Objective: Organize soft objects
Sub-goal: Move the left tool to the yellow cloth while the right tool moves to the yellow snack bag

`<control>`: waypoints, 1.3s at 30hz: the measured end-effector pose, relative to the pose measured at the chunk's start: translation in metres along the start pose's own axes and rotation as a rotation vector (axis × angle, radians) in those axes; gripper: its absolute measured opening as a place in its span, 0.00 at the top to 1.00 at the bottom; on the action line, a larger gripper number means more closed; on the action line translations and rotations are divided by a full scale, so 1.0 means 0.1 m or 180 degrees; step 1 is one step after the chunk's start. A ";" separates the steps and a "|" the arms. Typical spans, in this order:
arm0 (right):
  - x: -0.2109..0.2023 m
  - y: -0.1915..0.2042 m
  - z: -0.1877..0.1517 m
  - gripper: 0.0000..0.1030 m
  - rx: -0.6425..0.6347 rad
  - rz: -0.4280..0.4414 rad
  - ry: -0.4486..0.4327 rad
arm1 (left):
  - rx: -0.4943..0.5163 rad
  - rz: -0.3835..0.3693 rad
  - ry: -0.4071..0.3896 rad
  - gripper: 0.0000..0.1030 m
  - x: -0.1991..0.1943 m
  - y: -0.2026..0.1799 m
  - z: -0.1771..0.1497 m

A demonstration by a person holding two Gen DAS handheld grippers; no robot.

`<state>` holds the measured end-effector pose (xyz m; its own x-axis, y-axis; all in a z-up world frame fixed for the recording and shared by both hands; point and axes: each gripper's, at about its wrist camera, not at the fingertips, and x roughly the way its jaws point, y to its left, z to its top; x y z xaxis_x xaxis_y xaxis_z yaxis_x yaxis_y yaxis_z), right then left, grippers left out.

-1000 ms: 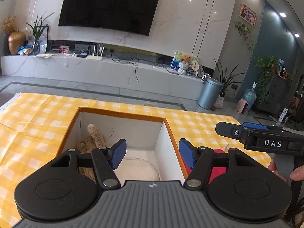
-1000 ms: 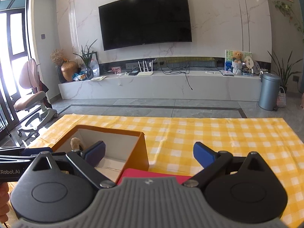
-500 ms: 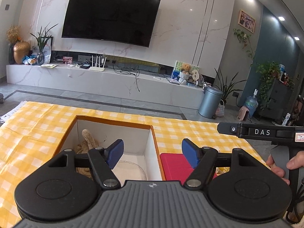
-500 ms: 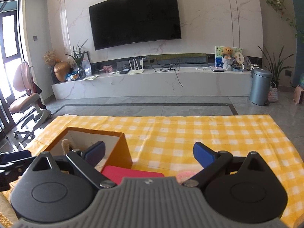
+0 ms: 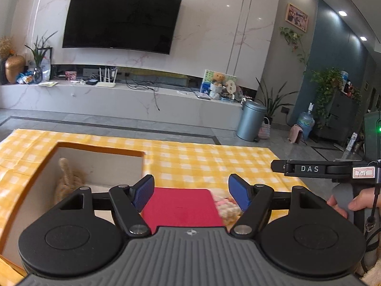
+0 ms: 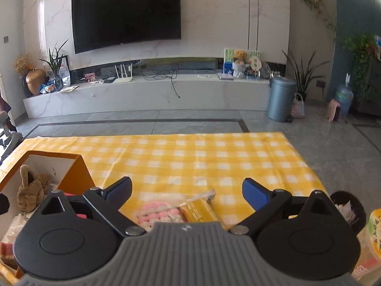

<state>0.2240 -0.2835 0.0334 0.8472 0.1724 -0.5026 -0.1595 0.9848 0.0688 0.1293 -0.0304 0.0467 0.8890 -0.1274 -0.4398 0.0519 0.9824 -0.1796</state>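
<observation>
Both tongs (image 5: 190, 191) (image 6: 187, 190) shifted rightward, apart, empty; flat red pad (image 5: 181, 206) beside pink knit (image 6: 158, 211).

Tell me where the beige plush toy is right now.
The beige plush toy sits inside the orange box, at the left of both wrist views.

The far part of the yellow checked cloth (image 6: 190, 152) is bare, so a gripper could pass there. The orange box (image 6: 76, 178) stands on the left. A pink knitted thing (image 6: 157, 211) and a yellow packet (image 6: 200, 211) lie close in front.
</observation>
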 end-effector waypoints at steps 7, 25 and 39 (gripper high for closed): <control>0.05 -0.22 -0.10 0.06 -0.0117 -0.0199 0.0107 | 0.0036 -0.0153 0.0116 0.19 0.21 -0.32 -0.08; 0.60 -0.72 -0.36 0.06 0.0553 -0.0119 0.0622 | 0.1003 -0.0201 0.0621 0.23 1.12 -1.19 -0.87; 0.99 -0.71 -0.45 0.06 0.0392 -0.0286 0.0924 | 0.1151 0.0143 0.0940 0.25 1.69 -1.31 -1.25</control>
<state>0.2966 -0.3375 -0.0599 0.6724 0.0888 -0.7348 -0.0133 0.9941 0.1079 0.2163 -0.1982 -0.1141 0.7292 -0.0657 -0.6811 0.2181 0.9658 0.1404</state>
